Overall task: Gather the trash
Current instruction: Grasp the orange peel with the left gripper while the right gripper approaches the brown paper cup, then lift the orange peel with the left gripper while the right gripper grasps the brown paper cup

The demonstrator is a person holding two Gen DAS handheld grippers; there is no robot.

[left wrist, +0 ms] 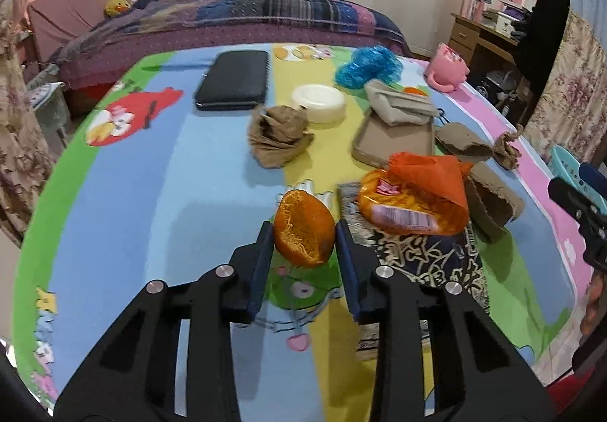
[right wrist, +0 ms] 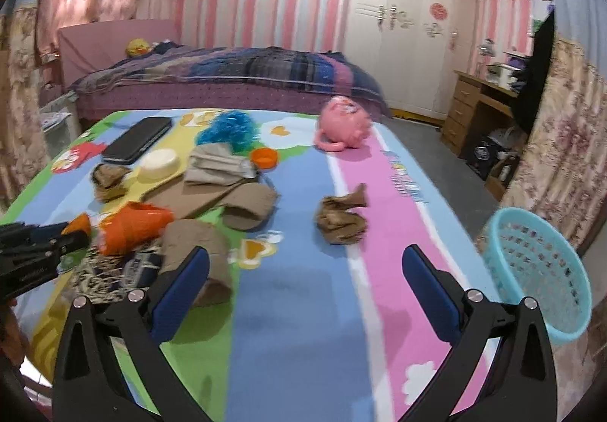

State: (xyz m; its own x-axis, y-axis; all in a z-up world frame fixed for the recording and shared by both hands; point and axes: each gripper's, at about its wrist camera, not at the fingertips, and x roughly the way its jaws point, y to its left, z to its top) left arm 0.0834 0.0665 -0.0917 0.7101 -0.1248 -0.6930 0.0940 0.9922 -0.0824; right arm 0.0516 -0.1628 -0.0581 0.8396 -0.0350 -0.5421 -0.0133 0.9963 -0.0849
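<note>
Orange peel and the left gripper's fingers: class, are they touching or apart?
Touching. The left wrist view shows the orange peel pinched between both fingers of the left gripper, no gap either side.

Both wrist views look downward, close, sharing the colourful bedspread [left wrist: 159,194]

I see my left gripper [left wrist: 304,232]: matte black forked arms with cut-out slots | silver round screws at the joints | flat blue pads lining the fingers [left wrist: 349,251] | my right gripper [right wrist: 305,289]: same black frame, blue-lined fingers [right wrist: 182,293], silver screws
</note>
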